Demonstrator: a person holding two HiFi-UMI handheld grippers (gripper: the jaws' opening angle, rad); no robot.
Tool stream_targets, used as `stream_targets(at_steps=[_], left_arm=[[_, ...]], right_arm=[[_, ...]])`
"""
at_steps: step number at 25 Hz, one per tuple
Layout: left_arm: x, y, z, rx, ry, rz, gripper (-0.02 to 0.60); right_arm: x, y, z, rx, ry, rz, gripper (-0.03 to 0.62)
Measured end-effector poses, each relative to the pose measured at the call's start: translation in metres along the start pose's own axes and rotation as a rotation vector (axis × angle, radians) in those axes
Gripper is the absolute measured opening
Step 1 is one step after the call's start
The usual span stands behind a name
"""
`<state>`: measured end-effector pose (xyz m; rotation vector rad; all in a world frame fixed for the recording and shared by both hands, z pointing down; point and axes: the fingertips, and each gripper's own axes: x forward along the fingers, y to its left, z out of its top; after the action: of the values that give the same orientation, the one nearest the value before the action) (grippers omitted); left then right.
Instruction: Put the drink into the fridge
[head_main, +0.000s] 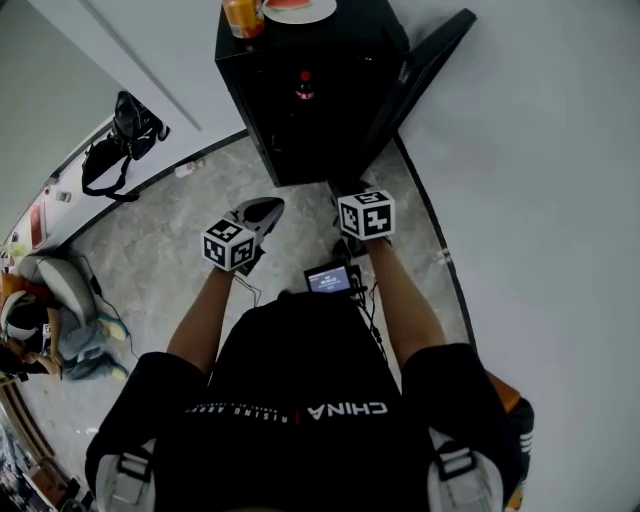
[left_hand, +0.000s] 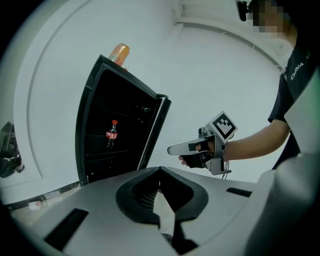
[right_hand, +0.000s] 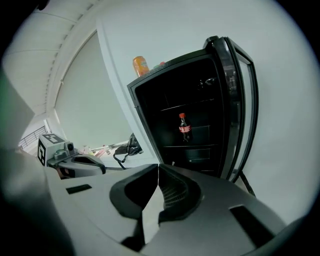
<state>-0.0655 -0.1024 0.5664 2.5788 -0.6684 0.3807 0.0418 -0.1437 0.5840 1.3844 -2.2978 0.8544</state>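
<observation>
A black fridge stands on the floor with its door swung open to the right. A small cola bottle with a red cap stands upright on a shelf inside; it also shows in the left gripper view and the right gripper view. Both grippers are a little way back from the open front, apart from the bottle. My left gripper is shut with nothing between its jaws. My right gripper is shut and empty too. In the head view the left gripper is at the fridge's lower left.
An orange bottle and a plate sit on top of the fridge. A black bag lies by the left wall, with clutter further left. A white wall runs along the right of the open door.
</observation>
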Motion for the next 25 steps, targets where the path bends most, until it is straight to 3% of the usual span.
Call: stream_targets(at_steps=[12,25], left_arm=[[-0.071,-0.050,-0.061,0.005,0.008,-0.086,0.011],[-0.068,-0.113,-0.094,-0.060,-0.001,-0.057,0.011]], right_arm=[[-0.061,0.065,-0.076,0.045,-0.022,-0.087,0.015],[-0.110,0.064,-0.112,-0.008,0.029,-0.051,0.015]])
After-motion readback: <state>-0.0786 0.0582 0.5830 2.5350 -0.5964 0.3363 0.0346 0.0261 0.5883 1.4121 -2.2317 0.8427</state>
